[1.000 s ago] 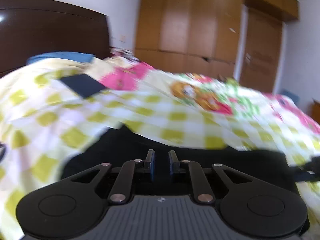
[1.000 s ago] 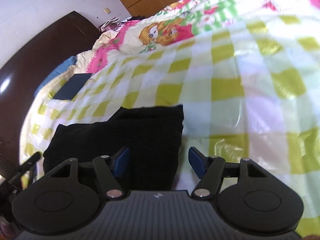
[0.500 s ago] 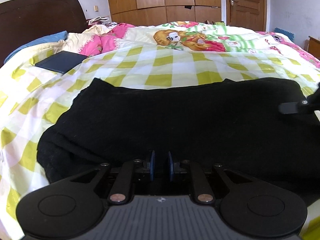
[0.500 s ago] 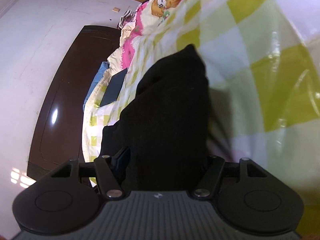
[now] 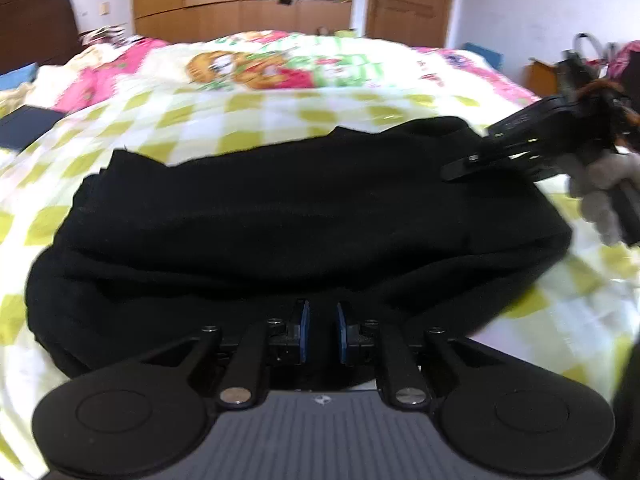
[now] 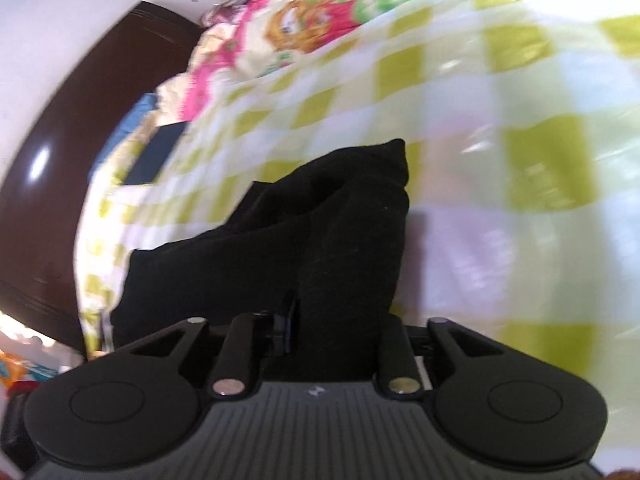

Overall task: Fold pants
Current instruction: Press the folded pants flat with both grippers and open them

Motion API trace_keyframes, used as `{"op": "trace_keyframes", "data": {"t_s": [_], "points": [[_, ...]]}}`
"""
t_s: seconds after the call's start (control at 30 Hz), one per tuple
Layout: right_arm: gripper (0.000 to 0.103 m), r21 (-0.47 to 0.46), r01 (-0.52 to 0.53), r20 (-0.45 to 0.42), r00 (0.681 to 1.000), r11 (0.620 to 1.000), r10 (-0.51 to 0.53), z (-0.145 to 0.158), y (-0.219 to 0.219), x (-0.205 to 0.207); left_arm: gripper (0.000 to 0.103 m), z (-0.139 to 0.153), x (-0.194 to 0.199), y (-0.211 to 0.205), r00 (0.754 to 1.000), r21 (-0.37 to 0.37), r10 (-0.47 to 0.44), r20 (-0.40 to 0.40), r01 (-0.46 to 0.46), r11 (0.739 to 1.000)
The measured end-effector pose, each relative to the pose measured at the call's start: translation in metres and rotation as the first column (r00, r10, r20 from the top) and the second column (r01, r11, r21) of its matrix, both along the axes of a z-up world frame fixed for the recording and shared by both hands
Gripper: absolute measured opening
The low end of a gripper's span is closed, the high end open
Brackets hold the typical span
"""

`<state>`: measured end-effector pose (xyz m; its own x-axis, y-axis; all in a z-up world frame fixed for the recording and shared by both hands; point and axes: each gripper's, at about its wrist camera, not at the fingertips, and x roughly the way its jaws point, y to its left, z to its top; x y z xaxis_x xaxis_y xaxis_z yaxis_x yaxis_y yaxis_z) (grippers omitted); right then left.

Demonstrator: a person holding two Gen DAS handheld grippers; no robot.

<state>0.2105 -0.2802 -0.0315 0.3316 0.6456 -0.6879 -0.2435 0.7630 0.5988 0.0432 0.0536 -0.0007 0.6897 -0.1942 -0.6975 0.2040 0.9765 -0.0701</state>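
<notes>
Black pants lie spread across a bed with a yellow-checked cover. My left gripper sits at their near edge, its blue pads almost together with dark cloth pinched between them. At the far right of the left wrist view, my right gripper, in a grey-gloved hand, holds the other end of the pants. In the right wrist view a bunch of the pants stands up out of my right gripper. Its jaws are closing on the cloth, which hides the right pad.
A dark flat rectangle lies on the bed near a dark wooden headboard. A cartoon-print quilt covers the far side of the bed. Behind it stand a wooden wardrobe and a door. Clutter sits at the far right.
The right gripper's jaws went from wide open beside the pants to narrow around a bunch of them. In the left view, the pants swung into full view and the right gripper appeared.
</notes>
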Motion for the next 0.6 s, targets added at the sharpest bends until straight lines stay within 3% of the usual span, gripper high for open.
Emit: {"op": "trace_keyframes", "data": {"t_s": [0.13,0.27,0.33,0.47,0.6], "points": [[0.039,-0.14,0.04,0.162,0.987,0.989,-0.017,0.032,-0.01,-0.035,0.03,0.013,-0.002,0.004,0.998,0.063,-0.003,0.061,-0.001,0.998],[0.042,-0.312,0.03,0.287,0.956,0.95,0.064,0.048,0.006,-0.085,0.03,0.012,0.006,0.019,0.999,0.109,0.0,0.052,-0.006,0.994],[0.045,-0.341,0.041,0.287,0.956,0.939,0.063,0.046,0.005,-0.088,0.031,0.006,0.006,0.017,0.999,0.124,-0.033,0.032,0.029,0.992],[0.054,-0.307,0.132,0.197,0.978,0.942,-0.073,0.037,-0.021,-0.065,0.032,-0.008,-0.004,0.01,0.997,0.179,-0.082,0.009,0.079,0.981],[0.056,-0.363,0.243,0.307,0.943,0.899,-0.131,0.065,-0.043,-0.081,0.035,-0.007,-0.004,0.016,0.998,0.16,-0.07,0.005,0.068,0.985]]}}
